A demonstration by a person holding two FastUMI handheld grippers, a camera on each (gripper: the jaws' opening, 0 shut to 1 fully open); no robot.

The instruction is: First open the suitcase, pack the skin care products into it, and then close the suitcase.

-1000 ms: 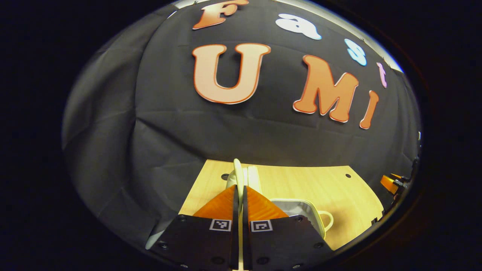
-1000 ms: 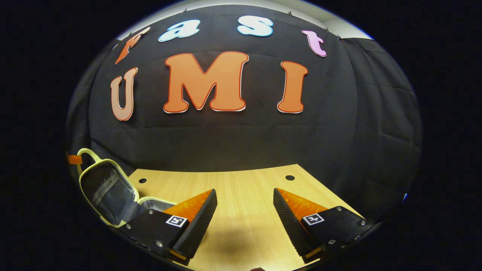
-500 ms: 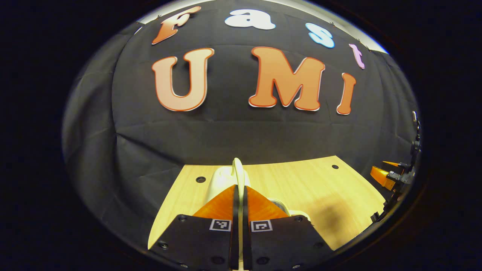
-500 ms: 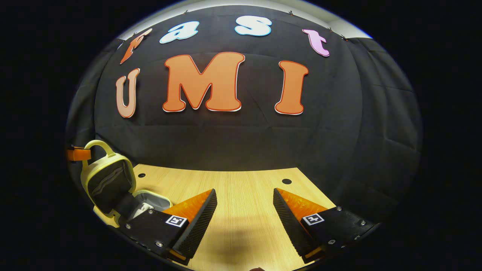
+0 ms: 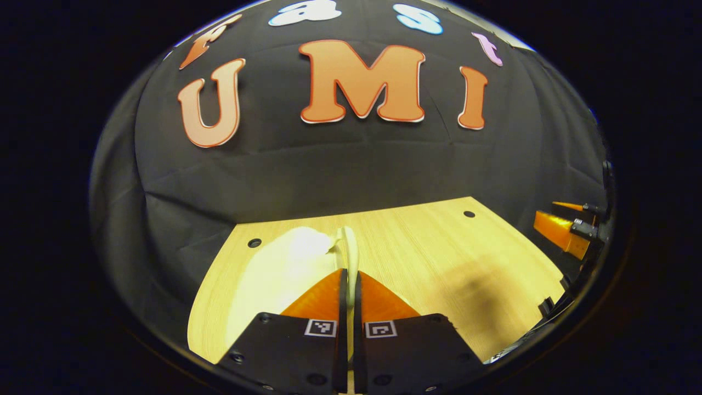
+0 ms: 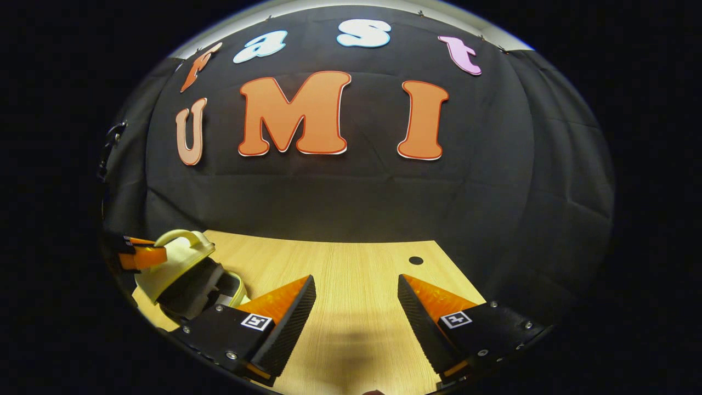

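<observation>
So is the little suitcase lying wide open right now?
No, in the right gripper view the suitcase lid is tipped down nearly shut, pulled by the left gripper on its handle.

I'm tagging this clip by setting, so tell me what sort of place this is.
Likely a recording booth rather than a home: black cloth wall hangs behind a bare wooden table, and handheld grippers work there, the left gripper pinching the handle of a small suitcase.
</observation>
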